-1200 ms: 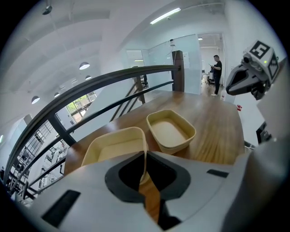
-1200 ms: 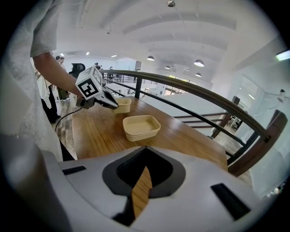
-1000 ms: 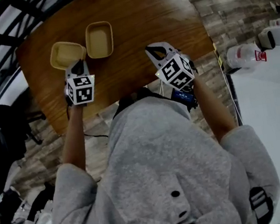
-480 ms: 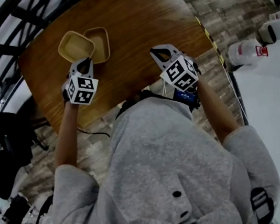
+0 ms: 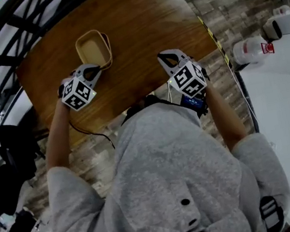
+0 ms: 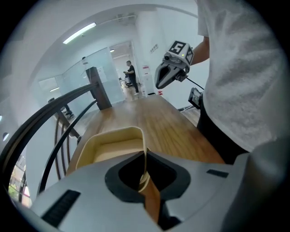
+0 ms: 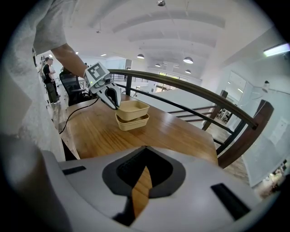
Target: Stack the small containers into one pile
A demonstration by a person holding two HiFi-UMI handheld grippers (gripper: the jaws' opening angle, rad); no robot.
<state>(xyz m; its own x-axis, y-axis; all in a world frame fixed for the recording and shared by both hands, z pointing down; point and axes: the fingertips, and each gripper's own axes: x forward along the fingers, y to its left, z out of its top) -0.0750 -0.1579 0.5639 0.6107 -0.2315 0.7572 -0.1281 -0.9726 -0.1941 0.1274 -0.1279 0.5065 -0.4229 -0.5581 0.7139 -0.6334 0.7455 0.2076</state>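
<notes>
Two tan containers sit nested on the wooden table. In the right gripper view the upper container rests in the lower container. From the head view only the top container shows, with a sliver of the other rim. My left gripper is shut on the near rim of the top container; the thin wall runs between its jaws. My right gripper hovers over the table's front right part, shut with nothing in it, well apart from the pile.
A dark curved railing runs along the table's far and left sides. A black cable hangs off the front edge. A white jug stands on the floor to the right. People stand far off in the room.
My left gripper has carried the left container to the right and set it into the other one, so the two now form one pile. The right gripper has barely moved.
</notes>
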